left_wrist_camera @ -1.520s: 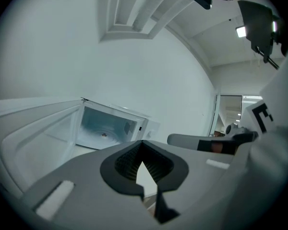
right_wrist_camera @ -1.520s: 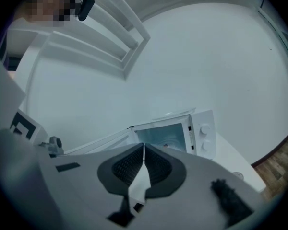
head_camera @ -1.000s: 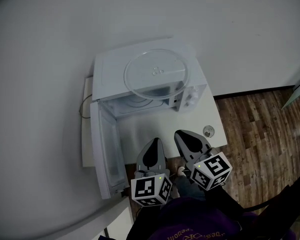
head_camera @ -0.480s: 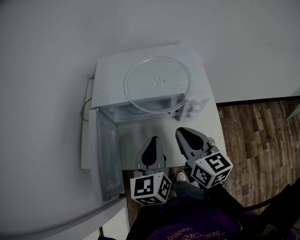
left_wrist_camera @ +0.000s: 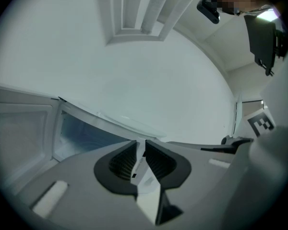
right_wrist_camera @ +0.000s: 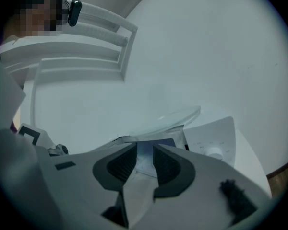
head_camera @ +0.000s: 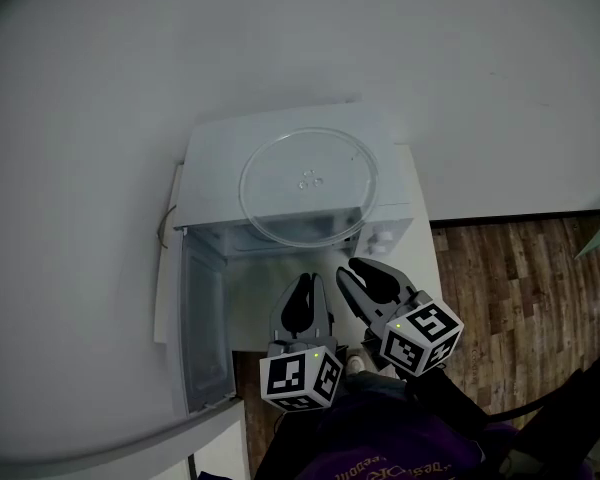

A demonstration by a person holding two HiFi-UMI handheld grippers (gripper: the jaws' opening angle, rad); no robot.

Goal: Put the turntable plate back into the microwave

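Note:
A clear glass turntable plate [head_camera: 308, 186] lies on top of the white microwave [head_camera: 215, 153], its near edge hanging over the front. The microwave door [head_camera: 202, 328] stands swung out to the left, showing the cavity [left_wrist_camera: 81, 133]. My left gripper [head_camera: 303, 286] is just in front of the opening, below the plate; its jaws are opening, a narrow gap with nothing between them. My right gripper [head_camera: 352, 271] is beside it, jaws opening wider and empty, pointing at the plate's [right_wrist_camera: 175, 116] overhanging rim. Neither gripper touches the plate.
The microwave's control panel [right_wrist_camera: 211, 140] is at its right front. It stands on a white table [head_camera: 425, 268] against a white wall. A cable [head_camera: 165, 223] loops at the microwave's left. Wood floor [head_camera: 520, 288] lies to the right.
Both grippers have moved forward toward the microwave's front. Their jaws were shut together before and now stand parted, the right more than the left.

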